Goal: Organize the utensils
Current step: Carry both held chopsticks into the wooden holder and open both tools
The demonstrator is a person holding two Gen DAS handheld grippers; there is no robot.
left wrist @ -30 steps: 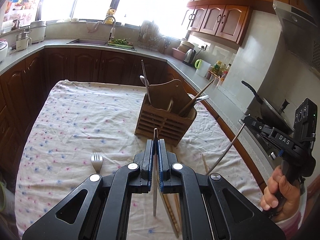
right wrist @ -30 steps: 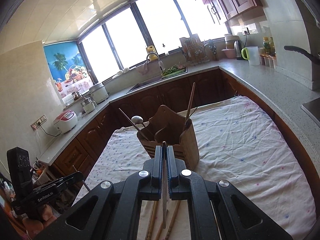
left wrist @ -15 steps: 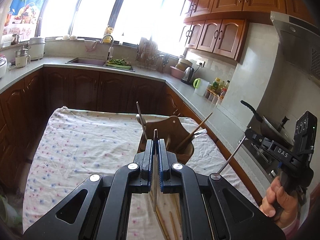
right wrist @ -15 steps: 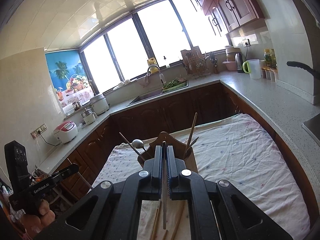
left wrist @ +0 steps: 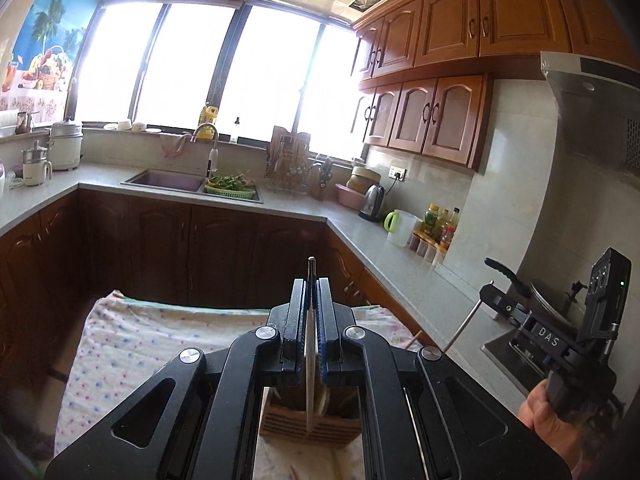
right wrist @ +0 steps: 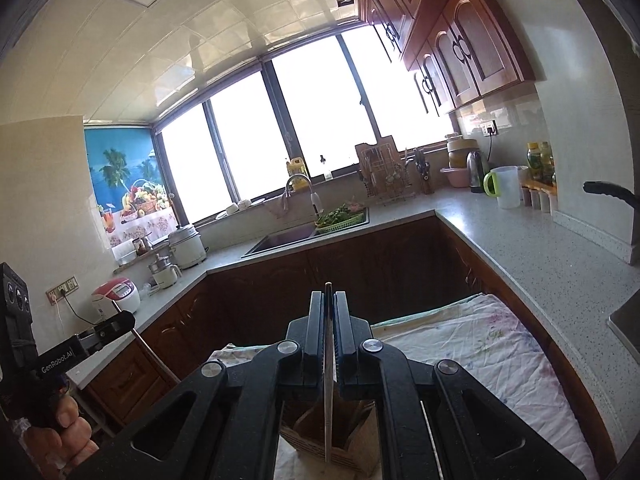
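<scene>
My left gripper (left wrist: 311, 292) is shut on a thin metal utensil handle (left wrist: 309, 360) that runs straight down between the fingers. Below it stands the slatted wooden utensil holder (left wrist: 308, 424), mostly hidden by the gripper body. My right gripper (right wrist: 329, 304) is shut on another thin metal utensil (right wrist: 328, 400), hanging above the same wooden holder (right wrist: 340, 440). The right gripper also shows at the right of the left wrist view (left wrist: 496, 292), its metal handle (left wrist: 464, 328) slanting down. The left gripper shows at the left of the right wrist view (right wrist: 120, 320).
The holder stands on a table with a white dotted cloth (left wrist: 140, 340). Dark wooden cabinets and a grey counter (right wrist: 540, 248) surround it. A sink (left wrist: 168, 180), kettle (left wrist: 372, 202) and pan handle (right wrist: 608, 192) are on the counter.
Both grippers have risen and tilted up with their utensils. The holder has dropped from mid-frame to beneath the grippers, and the fork and chopsticks on the cloth have left view.
</scene>
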